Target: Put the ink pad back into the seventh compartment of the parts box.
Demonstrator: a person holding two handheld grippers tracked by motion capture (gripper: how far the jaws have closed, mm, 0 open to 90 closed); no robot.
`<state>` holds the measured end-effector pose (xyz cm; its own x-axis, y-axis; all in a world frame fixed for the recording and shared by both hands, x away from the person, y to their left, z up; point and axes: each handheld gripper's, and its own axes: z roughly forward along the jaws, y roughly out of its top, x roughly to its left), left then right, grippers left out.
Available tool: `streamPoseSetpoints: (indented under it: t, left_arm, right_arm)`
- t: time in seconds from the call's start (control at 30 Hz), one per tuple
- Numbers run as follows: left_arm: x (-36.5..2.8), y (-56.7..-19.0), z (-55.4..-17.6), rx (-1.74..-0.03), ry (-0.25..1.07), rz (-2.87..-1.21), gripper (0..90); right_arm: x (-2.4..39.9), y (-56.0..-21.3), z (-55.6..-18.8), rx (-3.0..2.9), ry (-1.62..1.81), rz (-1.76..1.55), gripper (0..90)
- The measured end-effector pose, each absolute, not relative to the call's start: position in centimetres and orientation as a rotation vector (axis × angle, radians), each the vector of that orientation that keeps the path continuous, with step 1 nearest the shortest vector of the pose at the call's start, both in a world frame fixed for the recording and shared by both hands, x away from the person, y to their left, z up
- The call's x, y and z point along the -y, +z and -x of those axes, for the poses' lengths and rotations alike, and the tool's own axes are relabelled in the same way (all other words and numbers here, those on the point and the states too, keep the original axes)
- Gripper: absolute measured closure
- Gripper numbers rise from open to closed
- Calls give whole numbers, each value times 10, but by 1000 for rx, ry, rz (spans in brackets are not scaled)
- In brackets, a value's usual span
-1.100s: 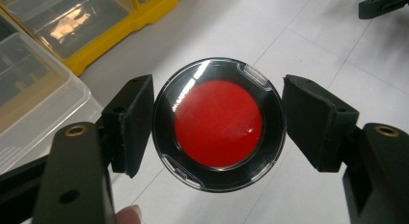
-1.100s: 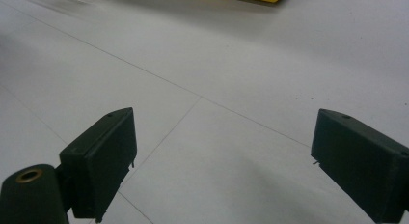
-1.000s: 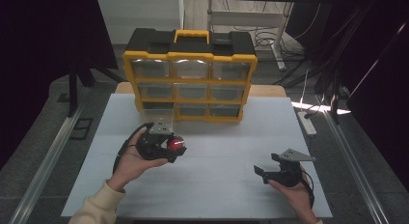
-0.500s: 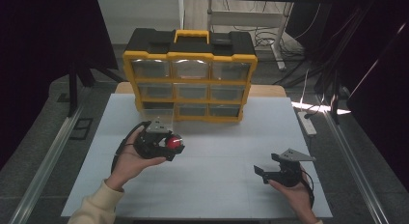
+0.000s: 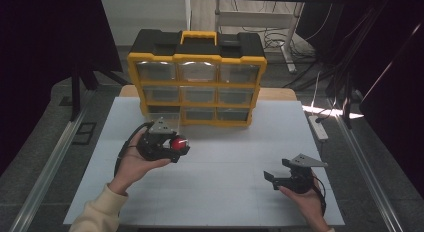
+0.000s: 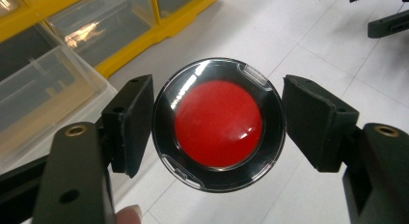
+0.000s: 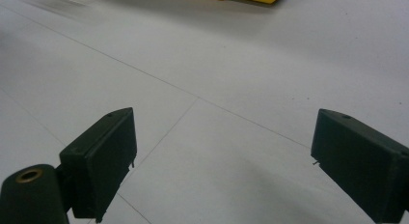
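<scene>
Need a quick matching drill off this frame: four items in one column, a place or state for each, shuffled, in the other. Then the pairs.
1. round red-centred case
2. right gripper
3. clear drawer
4. yellow handle

A. pulled out at the organizer's bottom left
B. jaws open, nothing between them
C. on top of the organizer
D. clamped in the left gripper

Pairs: 1-D, 2-B, 3-A, 4-C

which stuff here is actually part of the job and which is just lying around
In the job:
- round red case, clamped in the left gripper
- pulled-out clear drawer, bottom left of the yellow organizer

Lying about or idle:
- right gripper, open, nothing between its jaws
- power strip beside the table
- cables on the floor behind
</scene>
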<state>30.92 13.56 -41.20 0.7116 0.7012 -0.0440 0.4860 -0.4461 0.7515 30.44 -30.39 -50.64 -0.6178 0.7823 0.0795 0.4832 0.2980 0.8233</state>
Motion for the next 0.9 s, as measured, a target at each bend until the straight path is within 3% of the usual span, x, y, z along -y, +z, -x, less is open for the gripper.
streamPoseSetpoints:
  t: [0.7,0.9]
  left_arm:
    - [-153,-395,-338,-953,355,-2059,304]
    - [-158,-394,-344,-989,439,-2076,304]
  right_arm:
    - [304,-506,-305,-2239,1243,-1145,90]
    - [304,-506,-305,-2235,1247,-1147,91]
